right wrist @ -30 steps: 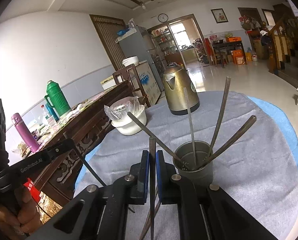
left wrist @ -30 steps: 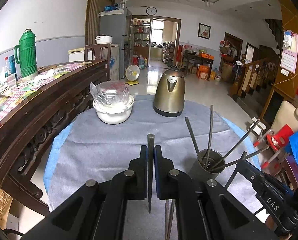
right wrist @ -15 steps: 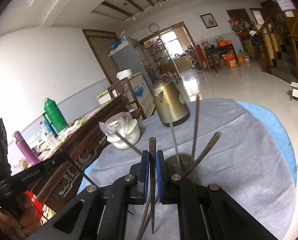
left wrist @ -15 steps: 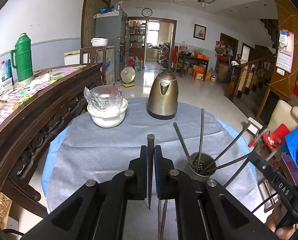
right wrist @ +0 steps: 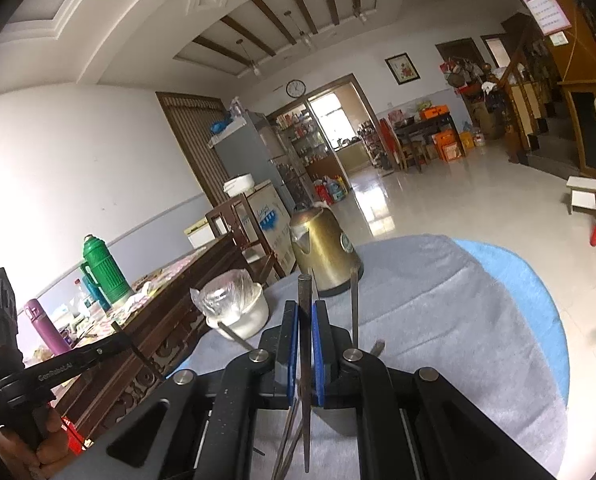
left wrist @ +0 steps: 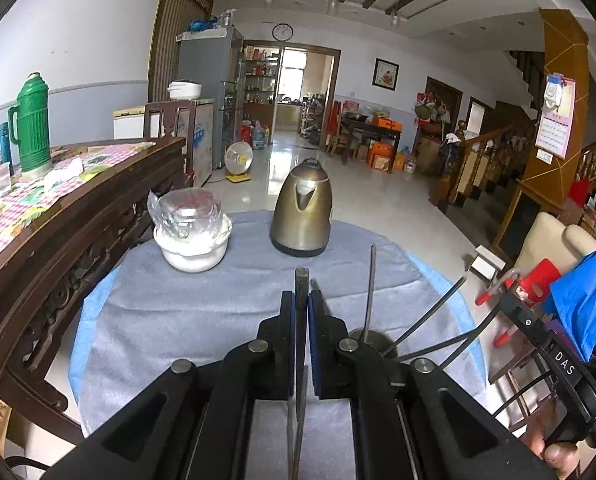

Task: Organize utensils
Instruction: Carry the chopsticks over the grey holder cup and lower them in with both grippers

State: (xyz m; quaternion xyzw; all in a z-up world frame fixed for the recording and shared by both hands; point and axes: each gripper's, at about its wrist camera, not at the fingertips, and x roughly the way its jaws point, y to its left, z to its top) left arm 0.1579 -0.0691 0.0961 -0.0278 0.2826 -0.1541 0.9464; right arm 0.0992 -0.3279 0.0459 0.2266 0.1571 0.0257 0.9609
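Note:
In the left wrist view my left gripper (left wrist: 301,300) is shut on a thin dark metal utensil (left wrist: 301,280) that stands upright between its pads. Just right of it the grey metal cup (left wrist: 367,336) shows only its rim, with several long handles (left wrist: 371,288) fanning out. In the right wrist view my right gripper (right wrist: 305,308) is shut on another thin dark utensil (right wrist: 305,284). There the cup (right wrist: 337,420) is mostly hidden behind the fingers, with handles (right wrist: 353,304) rising from it. Each gripper sees the other at the frame's edge (left wrist: 553,356) (right wrist: 58,368).
A brass-coloured kettle (left wrist: 301,216) and a white bowl with a plastic-wrapped lid (left wrist: 192,236) stand at the far side of the round table's grey cloth (left wrist: 178,320). A dark wooden sideboard (left wrist: 58,240) with a green flask (left wrist: 32,128) runs along the left.
Both grippers have risen with their utensils still held. The cup has dropped lower in both views and now sits partly behind the fingers. The right view has tilted upward.

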